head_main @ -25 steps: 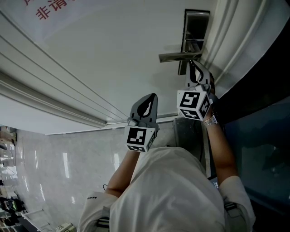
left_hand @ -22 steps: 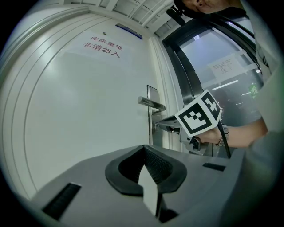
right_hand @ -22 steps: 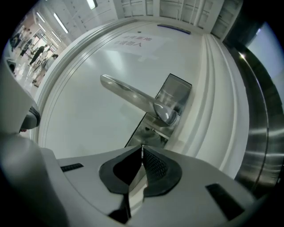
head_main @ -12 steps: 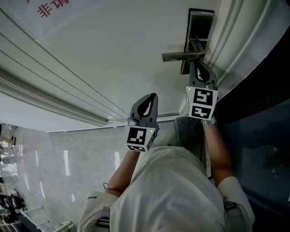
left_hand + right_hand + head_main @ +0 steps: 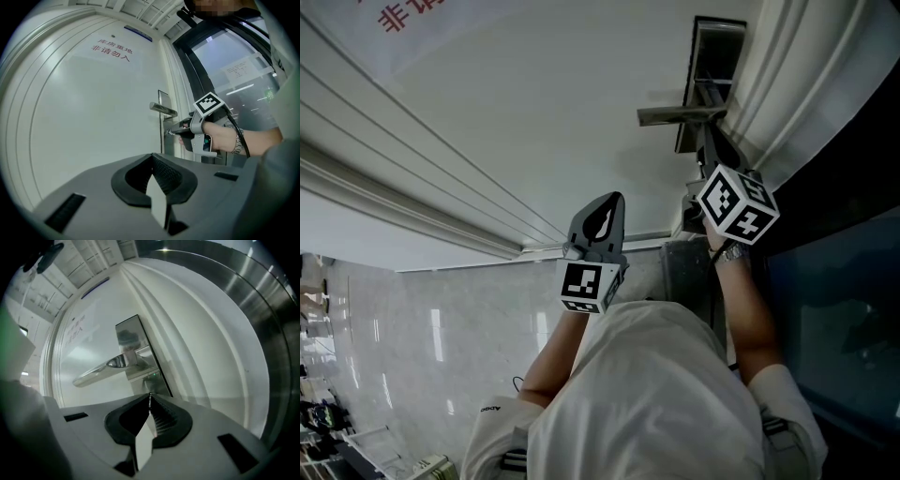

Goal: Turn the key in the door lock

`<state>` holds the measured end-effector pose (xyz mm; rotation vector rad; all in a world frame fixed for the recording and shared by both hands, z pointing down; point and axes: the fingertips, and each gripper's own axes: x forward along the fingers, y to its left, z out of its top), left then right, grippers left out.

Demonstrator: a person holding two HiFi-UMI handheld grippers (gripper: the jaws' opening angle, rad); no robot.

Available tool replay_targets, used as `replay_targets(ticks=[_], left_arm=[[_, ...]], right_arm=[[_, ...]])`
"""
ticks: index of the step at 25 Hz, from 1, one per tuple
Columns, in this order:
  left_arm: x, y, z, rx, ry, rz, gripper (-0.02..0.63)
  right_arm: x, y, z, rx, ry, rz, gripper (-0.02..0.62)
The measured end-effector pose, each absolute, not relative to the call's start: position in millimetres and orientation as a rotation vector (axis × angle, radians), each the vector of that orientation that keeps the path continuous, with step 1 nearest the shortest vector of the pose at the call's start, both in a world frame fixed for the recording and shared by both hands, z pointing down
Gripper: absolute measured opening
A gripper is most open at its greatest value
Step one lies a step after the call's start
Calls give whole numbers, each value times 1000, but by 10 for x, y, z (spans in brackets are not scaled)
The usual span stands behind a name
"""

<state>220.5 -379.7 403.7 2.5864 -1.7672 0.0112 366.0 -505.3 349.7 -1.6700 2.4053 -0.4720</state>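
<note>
Person stands at a white door (image 5: 534, 122). Right gripper (image 5: 706, 142) is up against the metal lock plate (image 5: 135, 336), just below the lever handle (image 5: 105, 367). Its marker cube sits tilted. Right fingers are clenched, tips meeting at the plate. From the left gripper view a small metal bit, the key (image 5: 170, 132), sticks out between those tips and touches the plate under the handle. The right gripper view doesn't show the key itself. Left gripper (image 5: 607, 204) is held well left of the lock, near the door but off it, fingers pressed together with nothing between them.
</note>
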Motion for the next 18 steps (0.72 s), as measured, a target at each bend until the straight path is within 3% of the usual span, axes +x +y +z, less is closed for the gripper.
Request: replay_targets(ticks=[18], left_arm=[[2152,-3675,3992,2600,-1765,7,8]], right_arm=[[3746,-5072,3567,-1293,2002,-1056,9]])
